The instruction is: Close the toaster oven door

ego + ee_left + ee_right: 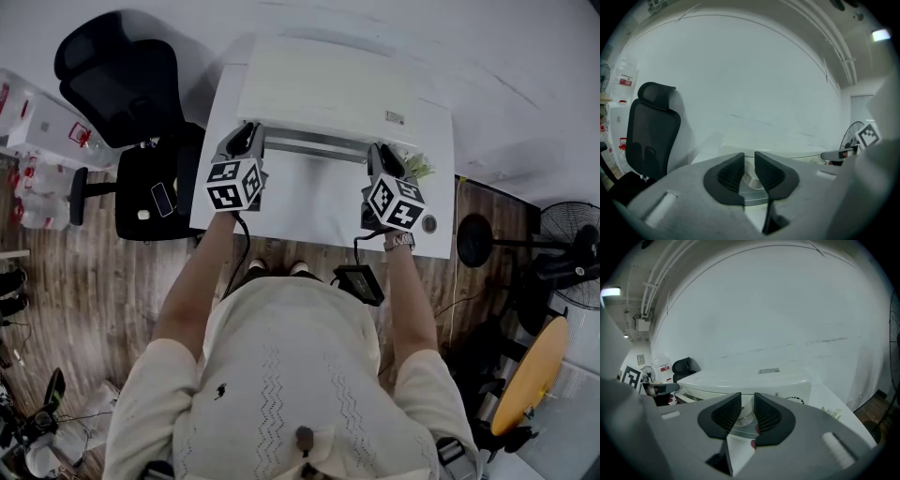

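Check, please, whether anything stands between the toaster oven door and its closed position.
Nothing visible does. The left gripper and right gripper hold the handle, and nothing shows between it and the toaster oven.

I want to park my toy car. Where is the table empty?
Bare tabletop lies in front of the toaster oven, between the left gripper and right gripper, which grip the door handle. The oven fills the back; the right front corner holds a small round thing.
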The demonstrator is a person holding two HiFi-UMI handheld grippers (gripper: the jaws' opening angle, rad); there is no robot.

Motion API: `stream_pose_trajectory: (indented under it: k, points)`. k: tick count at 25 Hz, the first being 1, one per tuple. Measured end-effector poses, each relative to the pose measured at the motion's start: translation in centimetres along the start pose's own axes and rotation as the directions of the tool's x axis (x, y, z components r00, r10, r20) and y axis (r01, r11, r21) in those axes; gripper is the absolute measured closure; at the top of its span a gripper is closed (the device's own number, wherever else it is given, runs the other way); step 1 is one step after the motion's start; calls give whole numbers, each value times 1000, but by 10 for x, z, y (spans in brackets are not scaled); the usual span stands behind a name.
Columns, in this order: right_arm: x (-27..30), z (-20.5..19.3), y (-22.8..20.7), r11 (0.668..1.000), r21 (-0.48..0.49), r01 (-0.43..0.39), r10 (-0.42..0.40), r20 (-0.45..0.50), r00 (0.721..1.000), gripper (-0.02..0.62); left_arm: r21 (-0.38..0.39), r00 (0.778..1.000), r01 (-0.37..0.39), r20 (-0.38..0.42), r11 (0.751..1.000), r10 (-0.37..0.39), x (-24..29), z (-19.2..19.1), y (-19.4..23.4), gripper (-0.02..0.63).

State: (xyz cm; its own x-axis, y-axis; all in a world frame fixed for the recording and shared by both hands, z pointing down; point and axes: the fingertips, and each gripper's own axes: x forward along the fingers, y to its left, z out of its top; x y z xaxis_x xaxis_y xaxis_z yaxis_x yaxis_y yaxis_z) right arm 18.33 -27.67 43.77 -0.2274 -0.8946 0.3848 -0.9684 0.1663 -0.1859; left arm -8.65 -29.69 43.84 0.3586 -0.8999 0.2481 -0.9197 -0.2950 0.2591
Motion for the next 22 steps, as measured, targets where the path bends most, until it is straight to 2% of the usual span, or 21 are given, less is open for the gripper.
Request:
stream_pose_trajectory:
  k: [6,8,11,17,22]
  points:
    - [-31,-2,13,999,-35,-40,42,71,997,504,102,998,37,43,994,-42,-33,14,-15,537]
    - [-41,-8,17,998,-30,-56,58,70,996,522,121,997,51,46,991,-57,-45,13,-20,573]
    - [-55,-16,21,998,-27,-63,65,64,996,584,139,996,70,37,988,-76,-59,7,-27,606]
    - [-84,-18,43,994,-39,-103,106,105,989,586,155,992,122,-2,980,-123,-83,-16,-42,606]
    - [-106,-4,68,985,-63,-163,172,177,969,586,144,987,163,-11,976,-163,-99,-22,-54,606]
